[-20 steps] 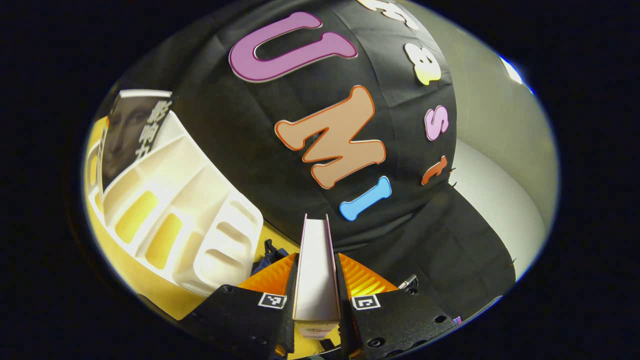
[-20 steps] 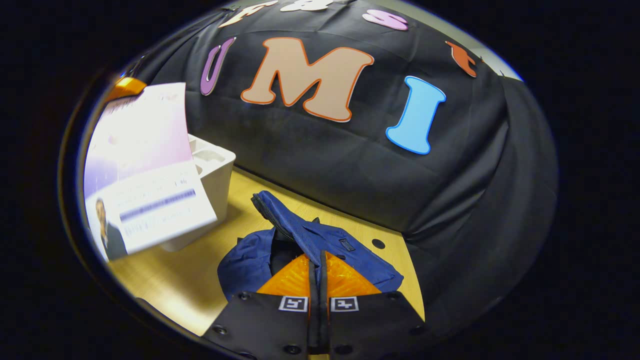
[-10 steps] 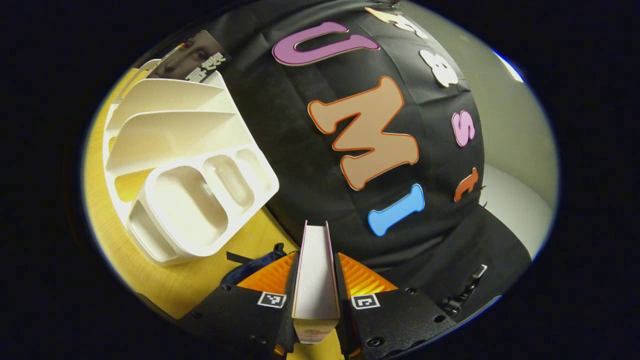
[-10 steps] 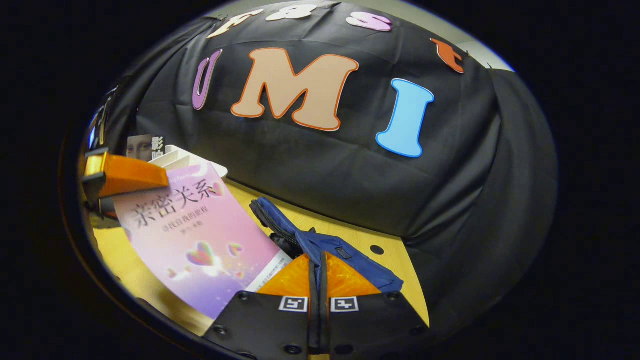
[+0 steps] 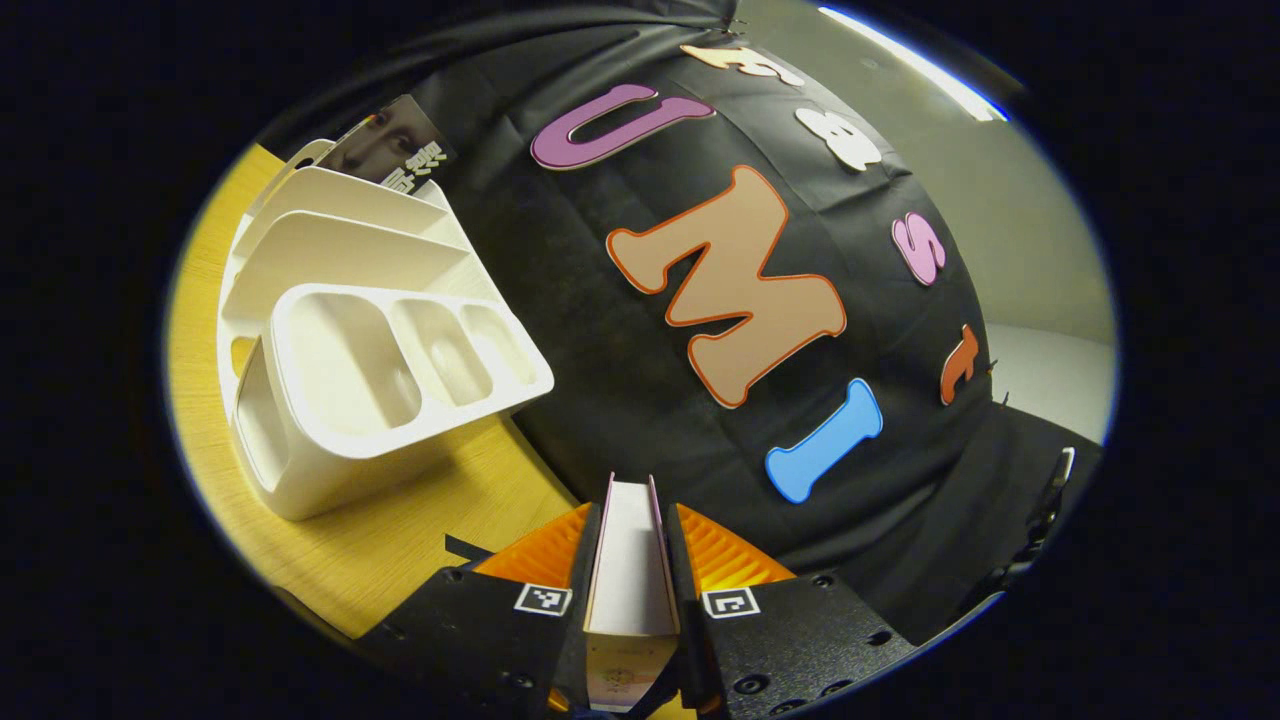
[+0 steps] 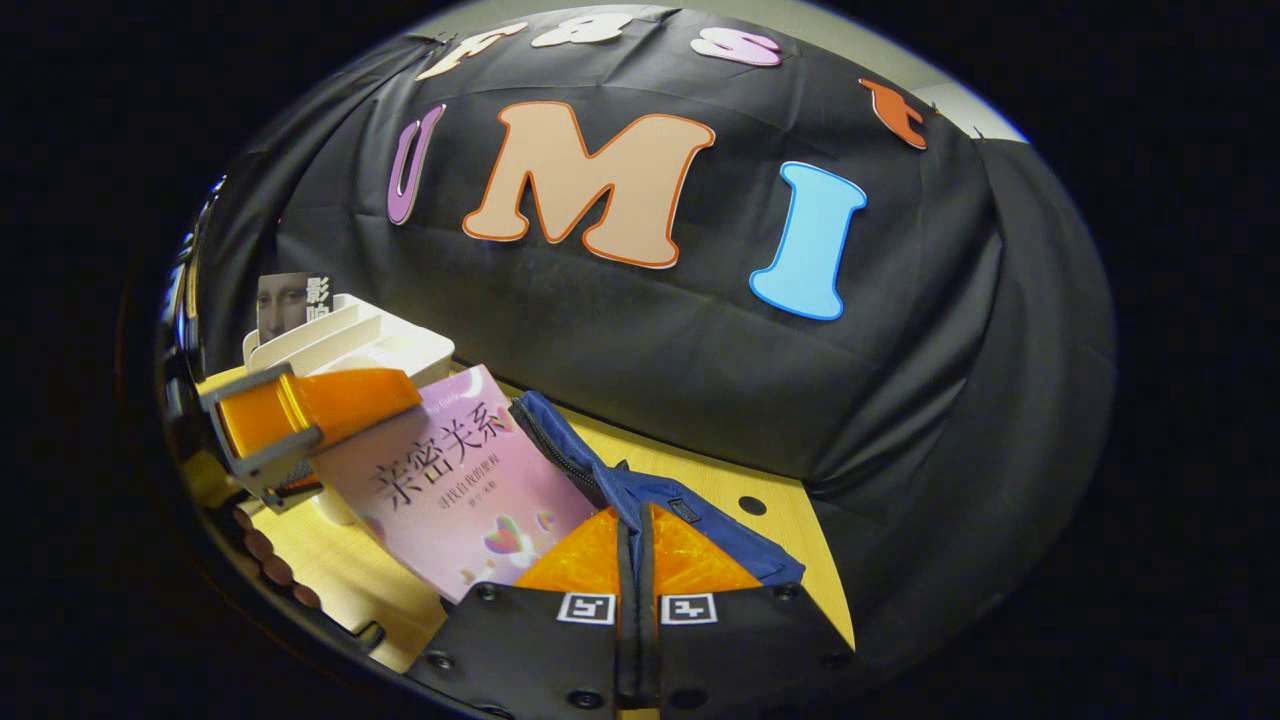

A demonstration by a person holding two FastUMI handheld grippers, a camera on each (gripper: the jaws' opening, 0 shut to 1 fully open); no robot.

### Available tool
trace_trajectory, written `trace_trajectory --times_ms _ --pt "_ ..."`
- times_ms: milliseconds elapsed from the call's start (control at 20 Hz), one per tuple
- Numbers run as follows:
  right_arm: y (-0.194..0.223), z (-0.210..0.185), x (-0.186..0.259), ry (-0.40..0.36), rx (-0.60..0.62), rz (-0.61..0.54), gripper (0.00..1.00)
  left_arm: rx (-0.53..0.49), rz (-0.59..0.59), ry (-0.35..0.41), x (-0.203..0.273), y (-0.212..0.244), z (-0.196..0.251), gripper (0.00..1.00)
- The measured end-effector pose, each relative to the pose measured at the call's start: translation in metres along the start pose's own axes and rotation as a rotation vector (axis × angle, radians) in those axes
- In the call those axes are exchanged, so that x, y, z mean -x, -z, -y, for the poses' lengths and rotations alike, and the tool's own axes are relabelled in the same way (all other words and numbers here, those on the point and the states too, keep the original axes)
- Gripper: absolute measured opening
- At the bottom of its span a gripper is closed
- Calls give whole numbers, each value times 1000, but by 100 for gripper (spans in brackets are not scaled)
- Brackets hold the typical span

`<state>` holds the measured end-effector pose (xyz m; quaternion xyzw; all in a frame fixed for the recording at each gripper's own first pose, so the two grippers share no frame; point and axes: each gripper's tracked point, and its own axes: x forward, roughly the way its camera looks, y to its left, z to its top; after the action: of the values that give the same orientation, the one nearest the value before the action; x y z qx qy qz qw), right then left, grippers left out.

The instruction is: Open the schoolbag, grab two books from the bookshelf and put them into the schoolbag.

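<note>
My left gripper [image 5: 630,560] is shut on a pink book [image 5: 628,550], seen edge-on between its orange fingers. In the right gripper view the same pink book [image 6: 455,480] hangs tilted beside the blue schoolbag [image 6: 690,520], held by the left gripper [image 6: 400,398], and its lower corner is hidden behind my right fingers. My right gripper [image 6: 637,545] is shut on the schoolbag's flap [image 6: 560,445] and holds it up. A second book [image 5: 395,150] with a portrait cover stands at the back of the white bookshelf [image 5: 370,360].
The wooden table [image 5: 400,540] carries the bookshelf [image 6: 350,345] on the left and the bag near the black cloth wall. A small round hole [image 6: 751,505] sits in the tabletop right of the bag. Fingers of a hand [image 6: 270,560] show under the left gripper.
The left gripper has carried the pink book away from the bookshelf, down and over to the schoolbag. The right gripper has stayed shut on the flap, hardly moving.
</note>
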<state>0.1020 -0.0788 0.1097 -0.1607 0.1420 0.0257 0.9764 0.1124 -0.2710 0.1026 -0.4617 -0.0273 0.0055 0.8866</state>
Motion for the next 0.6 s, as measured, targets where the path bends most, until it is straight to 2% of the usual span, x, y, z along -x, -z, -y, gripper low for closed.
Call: trace_trajectory --times_ms 150,350,600 --pt "2 -1 -1 -6 8 -6 3 -6 57 -19 15 3 -11 33" --pt "4 -7 -1 -12 33 -14 3 -126 101 -33 45 7 -18 32" --pt "10 -10 0 -17 49 -29 3 -164 31 -46 75 26 -34 36"
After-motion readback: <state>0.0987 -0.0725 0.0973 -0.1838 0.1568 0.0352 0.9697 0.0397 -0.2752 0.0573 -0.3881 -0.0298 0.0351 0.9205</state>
